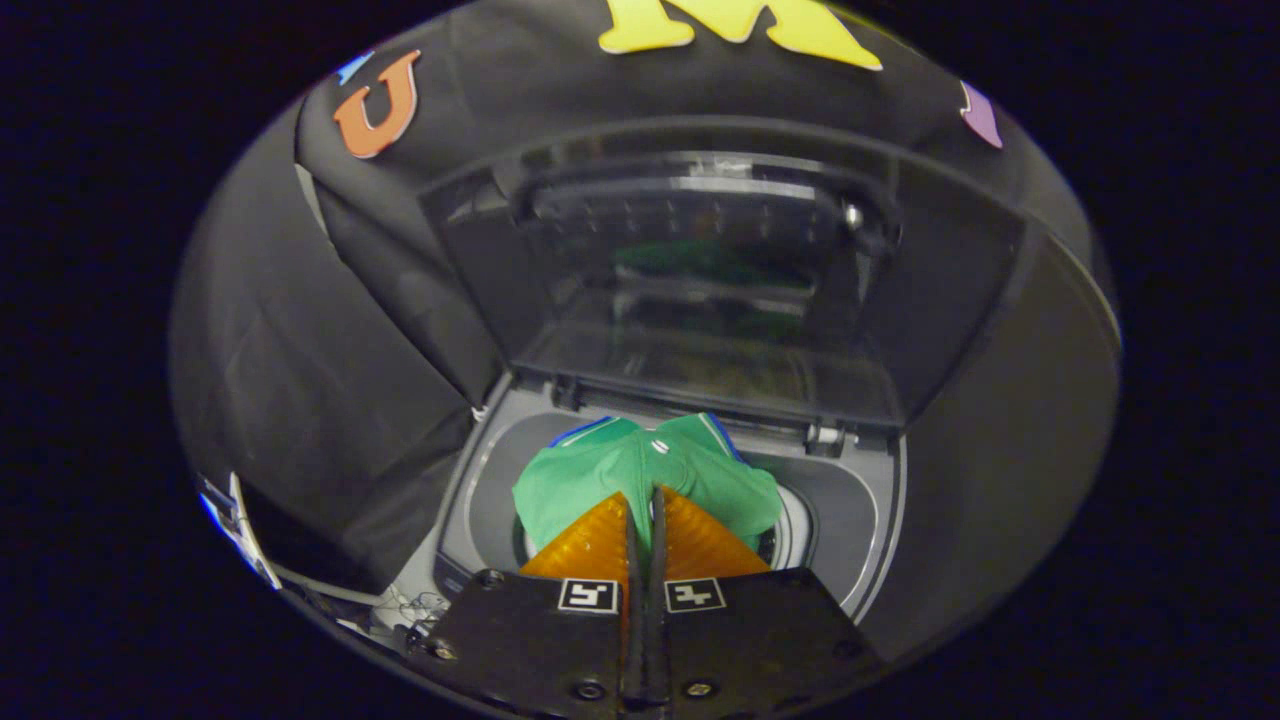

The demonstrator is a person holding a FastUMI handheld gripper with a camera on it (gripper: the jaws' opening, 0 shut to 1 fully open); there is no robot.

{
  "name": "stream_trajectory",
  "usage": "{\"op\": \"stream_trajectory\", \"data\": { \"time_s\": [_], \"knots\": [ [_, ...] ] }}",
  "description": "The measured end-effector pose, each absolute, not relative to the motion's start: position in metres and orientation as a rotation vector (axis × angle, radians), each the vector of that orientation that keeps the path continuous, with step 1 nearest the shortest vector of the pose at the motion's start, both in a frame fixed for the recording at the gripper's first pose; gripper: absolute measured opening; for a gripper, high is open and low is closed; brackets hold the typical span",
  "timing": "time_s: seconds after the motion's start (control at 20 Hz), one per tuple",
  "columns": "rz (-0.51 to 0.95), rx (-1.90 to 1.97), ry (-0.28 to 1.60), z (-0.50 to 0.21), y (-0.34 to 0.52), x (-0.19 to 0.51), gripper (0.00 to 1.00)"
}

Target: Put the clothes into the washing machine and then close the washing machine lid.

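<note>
A green garment [600,470] with blue trim hangs bunched from my gripper [644,495], right over the round drum opening of the grey top-loading washing machine [850,520]. The two orange fingers [700,545] are pressed together with a fold of the green cloth pinched at their tips. The garment covers most of the drum mouth. The machine's dark, see-through lid [700,290] stands raised at the back, beyond the garment, with green reflected in its glass.
Black cloth walls close in on the washer at the left, right and back. A white-edged object with thin cables [240,530] sits low at the left, beside the machine's corner.
</note>
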State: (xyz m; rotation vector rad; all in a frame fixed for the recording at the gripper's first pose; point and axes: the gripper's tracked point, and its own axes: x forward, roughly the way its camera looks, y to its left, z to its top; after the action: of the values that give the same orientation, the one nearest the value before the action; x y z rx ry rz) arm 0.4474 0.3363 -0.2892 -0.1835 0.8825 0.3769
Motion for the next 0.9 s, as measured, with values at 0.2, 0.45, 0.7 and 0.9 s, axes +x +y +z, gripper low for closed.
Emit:
{"op": "stream_trajectory", "data": {
  "time_s": [0.2, 0.45, 0.7, 0.9],
  "knots": [
    [0.3, -0.173, 0.954, -0.331, 0.326, 0.449, 0.04],
    [0.249, -0.241, 0.991, -0.358, 0.312, 0.456, 0.04],
    [0.237, -0.222, 1.004, -0.363, 0.312, 0.456, 0.04],
    [0.248, -0.222, 0.998, -0.36, 0.314, 0.455, 0.04]
  ]
}}
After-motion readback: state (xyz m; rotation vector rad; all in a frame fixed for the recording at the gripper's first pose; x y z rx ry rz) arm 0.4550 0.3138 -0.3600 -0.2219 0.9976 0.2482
